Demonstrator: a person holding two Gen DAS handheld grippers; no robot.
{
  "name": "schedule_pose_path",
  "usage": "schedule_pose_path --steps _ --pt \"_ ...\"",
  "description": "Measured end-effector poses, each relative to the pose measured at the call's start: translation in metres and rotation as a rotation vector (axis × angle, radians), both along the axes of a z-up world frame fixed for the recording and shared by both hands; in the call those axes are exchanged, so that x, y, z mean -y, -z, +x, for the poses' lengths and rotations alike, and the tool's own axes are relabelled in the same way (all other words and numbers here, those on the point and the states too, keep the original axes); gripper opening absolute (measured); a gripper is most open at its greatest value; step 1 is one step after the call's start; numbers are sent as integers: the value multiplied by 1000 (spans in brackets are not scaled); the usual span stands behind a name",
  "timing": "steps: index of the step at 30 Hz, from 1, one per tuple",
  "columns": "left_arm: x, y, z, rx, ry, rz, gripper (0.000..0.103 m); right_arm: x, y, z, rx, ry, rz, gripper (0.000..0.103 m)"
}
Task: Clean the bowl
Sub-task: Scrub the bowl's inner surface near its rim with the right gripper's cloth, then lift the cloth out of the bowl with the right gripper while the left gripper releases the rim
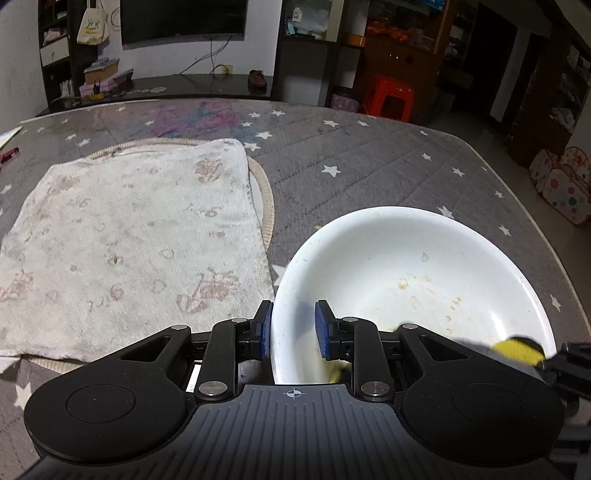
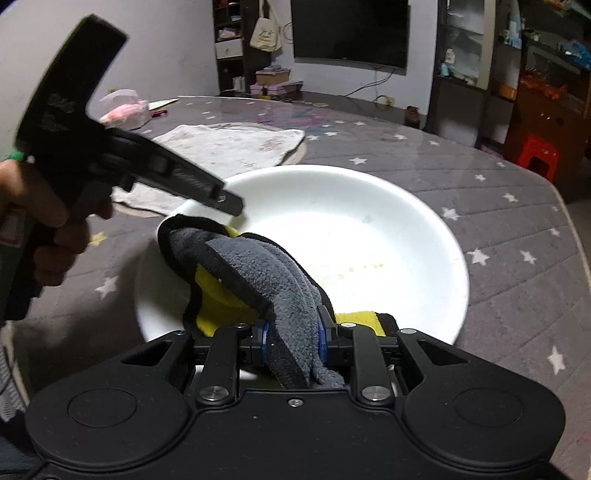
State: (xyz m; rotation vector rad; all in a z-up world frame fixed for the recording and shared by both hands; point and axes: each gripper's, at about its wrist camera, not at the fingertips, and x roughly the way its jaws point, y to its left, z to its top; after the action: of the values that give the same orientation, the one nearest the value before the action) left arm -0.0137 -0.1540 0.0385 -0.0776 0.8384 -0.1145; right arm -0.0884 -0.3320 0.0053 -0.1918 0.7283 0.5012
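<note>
Bench: grey quilted cover with white stars under a glossy top; it carries everything listed below.
Room: dim; a dark screen hangs on the far wall, a tote bag beside it, shelving on both sides, a red stool on the floor past the bench edge.
Towel: pale patterned towel lies flat on a round mat, left of the bowl in my left view.
Bowl: white bowl sits on the bench close in front of me, its near-left rim between my left fingers. Inside: yellowish smears on the bottom and one small grey fleck.
Cloth: grey-and-yellow cloth with black edging is bunched inside the bowl's near-left part, resting against the wall.
Left fingers: my left gripper straddles the bowl's rim, one blue pad outside and one inside, closed onto the wall.
Right fingers: my right gripper is clamped on the cloth, which fills the gap between the pads.
Hand: my left hand grips its tool's handle, seen at the left edge of the right view.
</note>
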Motion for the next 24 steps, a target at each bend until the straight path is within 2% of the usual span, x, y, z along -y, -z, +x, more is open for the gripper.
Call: schedule_pose_path --steps 15,24 --pt "-2 5 1 -17 15 -16 29 2 10 33 112 98 -68 24" --pt "-4 5 0 -19 11 -17 29 20 -11 35 218 192 -56 24"
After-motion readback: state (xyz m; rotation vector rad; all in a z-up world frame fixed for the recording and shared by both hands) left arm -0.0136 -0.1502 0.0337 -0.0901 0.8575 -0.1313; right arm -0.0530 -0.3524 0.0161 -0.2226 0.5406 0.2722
